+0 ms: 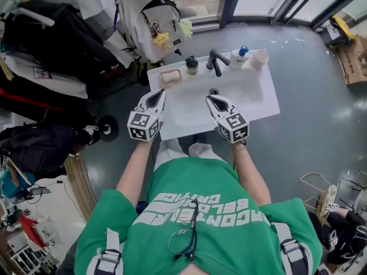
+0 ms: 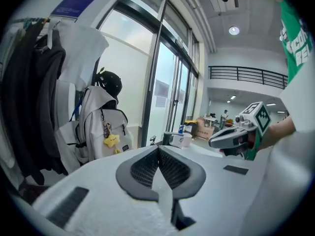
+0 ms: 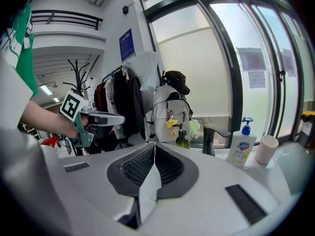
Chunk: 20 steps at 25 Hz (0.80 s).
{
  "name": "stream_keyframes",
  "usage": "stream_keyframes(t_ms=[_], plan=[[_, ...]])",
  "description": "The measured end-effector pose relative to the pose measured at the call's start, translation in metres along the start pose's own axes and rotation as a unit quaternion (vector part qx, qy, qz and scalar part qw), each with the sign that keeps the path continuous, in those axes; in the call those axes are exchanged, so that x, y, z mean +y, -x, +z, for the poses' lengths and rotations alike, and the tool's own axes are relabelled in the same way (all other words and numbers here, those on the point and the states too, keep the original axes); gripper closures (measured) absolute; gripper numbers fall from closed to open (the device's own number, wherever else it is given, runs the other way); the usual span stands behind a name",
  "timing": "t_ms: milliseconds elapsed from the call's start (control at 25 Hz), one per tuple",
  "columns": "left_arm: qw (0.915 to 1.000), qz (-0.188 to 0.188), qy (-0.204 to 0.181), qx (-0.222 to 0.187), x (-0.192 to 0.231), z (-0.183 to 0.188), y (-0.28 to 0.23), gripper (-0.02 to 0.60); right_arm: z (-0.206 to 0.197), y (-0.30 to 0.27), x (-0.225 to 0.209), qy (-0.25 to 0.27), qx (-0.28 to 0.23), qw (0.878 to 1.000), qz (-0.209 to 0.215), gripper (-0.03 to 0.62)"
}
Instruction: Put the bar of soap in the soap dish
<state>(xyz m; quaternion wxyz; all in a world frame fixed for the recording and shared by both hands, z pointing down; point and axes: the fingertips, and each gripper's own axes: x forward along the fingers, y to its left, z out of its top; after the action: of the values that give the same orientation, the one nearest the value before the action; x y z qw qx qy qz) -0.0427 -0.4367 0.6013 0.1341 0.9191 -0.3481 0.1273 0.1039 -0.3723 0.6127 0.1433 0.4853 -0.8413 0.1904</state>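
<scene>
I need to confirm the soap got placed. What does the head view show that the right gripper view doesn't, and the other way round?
Head view only: the soap lying in the dish, and the basin. Right gripper view only: a blue sign and a balcony railing. Both: the backpack, faucet, pump bottle, cup, and the left tongs and right tongs, shut and empty.

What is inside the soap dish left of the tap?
A pale pink bar of soap lies in the soap dish. The bar covers the bottom of the dish, so anything under it cannot be seen.
</scene>
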Motion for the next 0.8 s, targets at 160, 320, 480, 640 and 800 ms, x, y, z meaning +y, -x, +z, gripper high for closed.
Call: stream_keyframes(t_ms=[160, 320, 480, 640, 800], plan=[[0.9996, 0.005, 0.013, -0.023, -0.006, 0.015, 0.023, 0.574, 0.013, 0.009, 0.011, 0.017, -0.012, 1.0, 0.006, 0.579], [0.9988, 0.008, 0.025, -0.042, -0.007, 0.021, 0.049, 0.575, 0.019, 0.017, 0.028, 0.026, -0.02, 0.999, 0.006, 0.579], [0.998, 0.005, 0.031, -0.056, -0.007, 0.023, 0.073, 0.575, 0.022, 0.025, 0.046, 0.029, -0.027, 0.999, -0.003, 0.579], [0.9976, 0.001, 0.031, -0.061, -0.008, 0.02, 0.102, 0.575, 0.02, 0.036, 0.068, 0.024, -0.037, 0.999, -0.018, 0.579], [0.9979, -0.003, 0.024, -0.061, -0.012, 0.012, 0.13, 0.575, 0.017, 0.05, 0.089, 0.02, -0.045, 0.998, -0.03, 0.579]])
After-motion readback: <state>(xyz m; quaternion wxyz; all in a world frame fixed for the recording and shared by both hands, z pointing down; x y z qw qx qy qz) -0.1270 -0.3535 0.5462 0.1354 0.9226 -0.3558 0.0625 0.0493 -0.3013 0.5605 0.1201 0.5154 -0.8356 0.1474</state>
